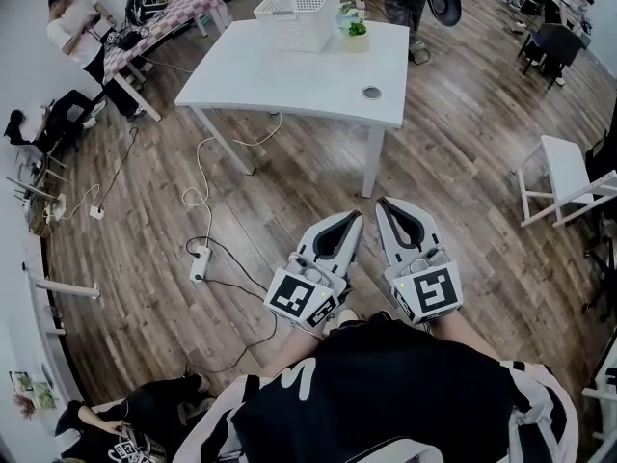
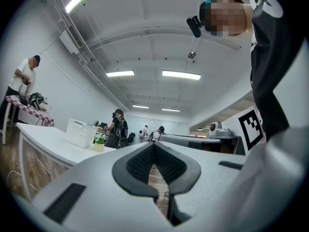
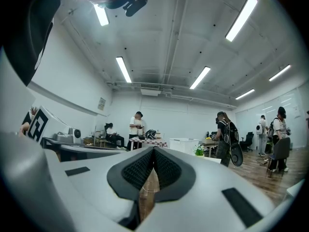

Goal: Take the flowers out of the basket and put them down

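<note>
Green-leafed flowers (image 1: 356, 29) in a pale pot stand beside the white basket (image 1: 297, 13). The left gripper (image 1: 351, 222) and right gripper (image 1: 385, 208) have their fingers closed, empty.

Both my grippers held low, close to my body.
My left gripper (image 1: 339, 243) and right gripper (image 1: 405, 228) sit side by side, jaws closed, empty.

Wood-plank floor (image 1: 463, 181), white table (image 1: 270, 75), white chair (image 1: 564, 167), white walls (image 3: 164, 117), ceiling strip lights (image 3: 241, 18).
</note>
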